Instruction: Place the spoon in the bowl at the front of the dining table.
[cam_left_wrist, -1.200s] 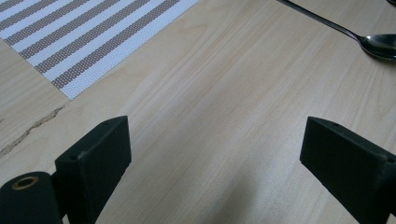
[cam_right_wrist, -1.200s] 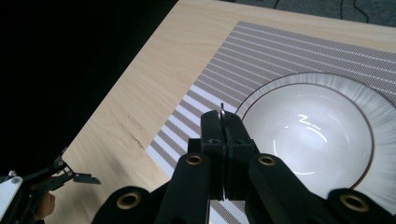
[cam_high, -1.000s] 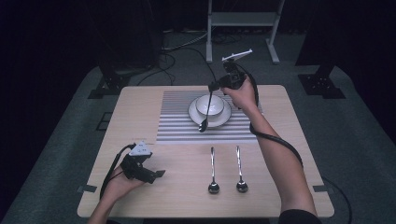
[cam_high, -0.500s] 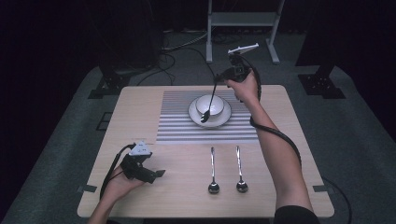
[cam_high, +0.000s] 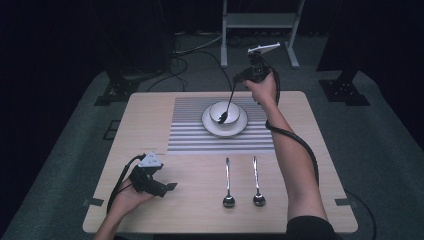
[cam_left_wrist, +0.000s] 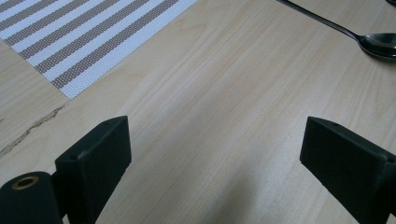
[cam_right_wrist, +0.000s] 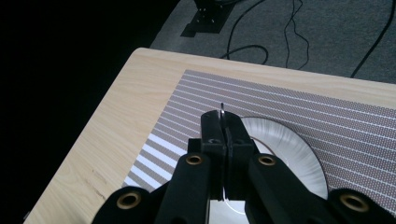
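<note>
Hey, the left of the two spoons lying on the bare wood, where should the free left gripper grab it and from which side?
Probably mid-handle on the left spoon, coming straight down from above. It lies flat, handle toward the striped placemat, bowl toward the person. The slim handle suits the open left gripper, jaws set across it; the right spoon beside it leaves room.

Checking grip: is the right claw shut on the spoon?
Yes. The right claw is shut on the spoon handle.

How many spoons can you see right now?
3: two spoons lie side by side on the near table, left one and right one; the third hangs from the right tool into the bowl.
</note>
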